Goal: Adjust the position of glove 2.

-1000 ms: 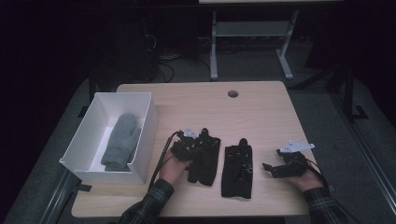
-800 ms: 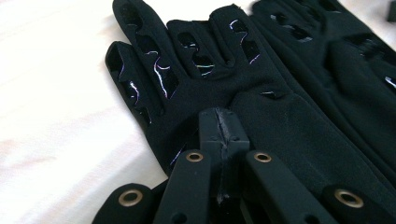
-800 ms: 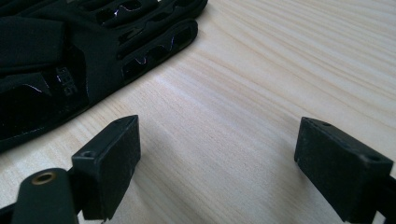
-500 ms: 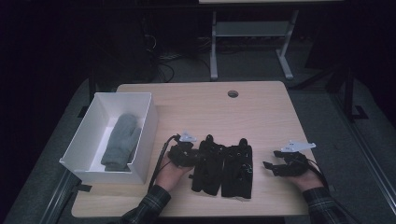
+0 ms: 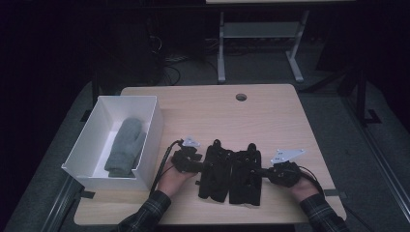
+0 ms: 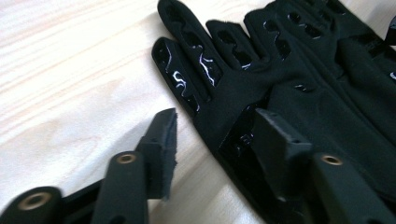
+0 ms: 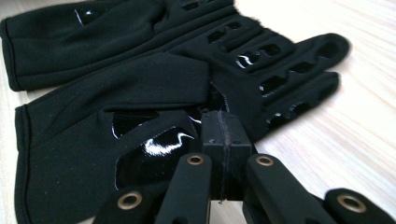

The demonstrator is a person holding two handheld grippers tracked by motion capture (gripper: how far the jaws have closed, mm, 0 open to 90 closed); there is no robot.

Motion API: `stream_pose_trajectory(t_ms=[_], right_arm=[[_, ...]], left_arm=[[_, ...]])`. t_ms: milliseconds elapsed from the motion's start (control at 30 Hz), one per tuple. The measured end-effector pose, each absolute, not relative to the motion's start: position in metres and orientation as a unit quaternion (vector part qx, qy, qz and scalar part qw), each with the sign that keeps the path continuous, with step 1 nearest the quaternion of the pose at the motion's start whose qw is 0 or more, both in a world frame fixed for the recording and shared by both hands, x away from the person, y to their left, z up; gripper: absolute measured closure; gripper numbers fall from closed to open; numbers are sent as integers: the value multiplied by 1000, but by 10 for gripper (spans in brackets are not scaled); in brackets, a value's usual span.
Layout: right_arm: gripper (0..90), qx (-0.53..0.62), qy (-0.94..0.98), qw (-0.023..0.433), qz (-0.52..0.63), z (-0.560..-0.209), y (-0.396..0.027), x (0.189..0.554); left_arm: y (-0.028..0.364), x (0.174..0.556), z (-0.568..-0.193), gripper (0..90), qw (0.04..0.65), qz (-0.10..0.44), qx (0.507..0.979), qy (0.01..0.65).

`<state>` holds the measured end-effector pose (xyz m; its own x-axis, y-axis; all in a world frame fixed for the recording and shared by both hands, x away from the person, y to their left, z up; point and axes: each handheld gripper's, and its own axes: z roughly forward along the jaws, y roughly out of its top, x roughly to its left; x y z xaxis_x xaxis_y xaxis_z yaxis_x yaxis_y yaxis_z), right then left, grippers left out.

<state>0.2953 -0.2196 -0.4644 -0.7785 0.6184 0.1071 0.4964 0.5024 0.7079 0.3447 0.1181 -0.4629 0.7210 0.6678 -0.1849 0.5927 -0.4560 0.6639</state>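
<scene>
Two black gloves [image 5: 231, 171] are laid side by side, touching, at the near middle of the table [image 5: 270, 111], seemingly so the pair can be handled as one. The left gripper [image 5: 198, 166] has just been opening: its jaws stand apart, one on bare wood, one over the left glove's edge. The right gripper [image 5: 258, 171] has just been closing, jaws together at the right glove's edge; whether fabric is pinched cannot be told. A grey mitten [image 5: 124, 147] lies in the white box [image 5: 150, 140] at the left

Left tool [image 5: 200, 166] just opening, right tool [image 5: 263, 171] closed.
</scene>
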Motion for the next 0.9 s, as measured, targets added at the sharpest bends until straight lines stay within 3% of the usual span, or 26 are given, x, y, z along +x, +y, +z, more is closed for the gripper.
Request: stream_pose_trajectory(t_ms=[133, 233, 367, 900], right_arm=[[900, 320, 867, 82, 374, -466, -218, 296], [900, 319, 867, 85, 373, -466, -218, 297], [900, 318, 868, 83, 371, -467, -218, 297], [900, 307, 872, 79, 372, -467, -204, 299]], left_arm=[[114, 342, -465, 579, 363, 68, 852, 371], [112, 340, -465, 730, 364, 65, 852, 372], [111, 340, -464, 854, 373, 52, 845, 380], [129, 339, -439, 868, 439, -3, 807, 396]])
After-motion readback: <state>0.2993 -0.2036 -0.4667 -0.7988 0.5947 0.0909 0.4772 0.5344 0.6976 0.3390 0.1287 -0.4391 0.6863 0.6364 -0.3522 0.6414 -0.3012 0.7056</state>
